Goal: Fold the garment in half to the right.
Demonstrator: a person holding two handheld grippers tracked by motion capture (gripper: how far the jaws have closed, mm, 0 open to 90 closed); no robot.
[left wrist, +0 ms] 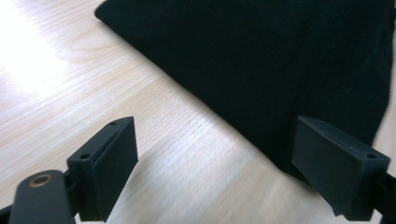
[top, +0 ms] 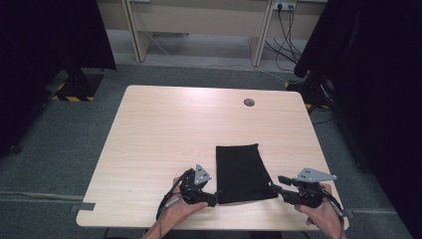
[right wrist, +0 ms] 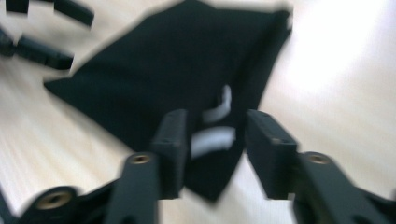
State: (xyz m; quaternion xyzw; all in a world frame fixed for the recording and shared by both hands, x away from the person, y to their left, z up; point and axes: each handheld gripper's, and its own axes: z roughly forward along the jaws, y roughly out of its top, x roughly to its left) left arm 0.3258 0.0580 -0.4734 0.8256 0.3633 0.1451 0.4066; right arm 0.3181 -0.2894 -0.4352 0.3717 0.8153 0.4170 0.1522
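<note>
One black cloth pouch (top: pixel 243 172) lies flat on the table (top: pixel 164 129), near the front edge and a little right of the middle, and it is the single loose thing there; two claws flank its near end. The left claw (top: pixel 213 198), held in the person's left hand (top: pixel 181 206), sits at the pouch's near left corner with its jaws spread wide. In the left gripper view (left wrist: pixel 217 170) one jaw stands over bare wood and the other over the edge of the black cloth (left wrist: pixel 261 65), with nothing pinched between them. The right claw (top: pixel 275 185), held in the right hand (top: pixel 321 211), points at the pouch's near right corner; in the right gripper view (right wrist: pixel 214 154) its jaws stand partly apart, straddling the corner of the cloth (right wrist: pixel 173 79), where a small white tag (right wrist: pixel 212 140) shows between them. That view is blurred, so I cannot tell whether the pads touch the fabric. The table is pale wood with a round cable hole (top: pixel 249 102) near its far edge. It stands on grey carpet (top: pixel 54 144), with dark curtains (top: pixel 45 35) at both sides and a light desk (top: pixel 199 25) beyond.
</note>
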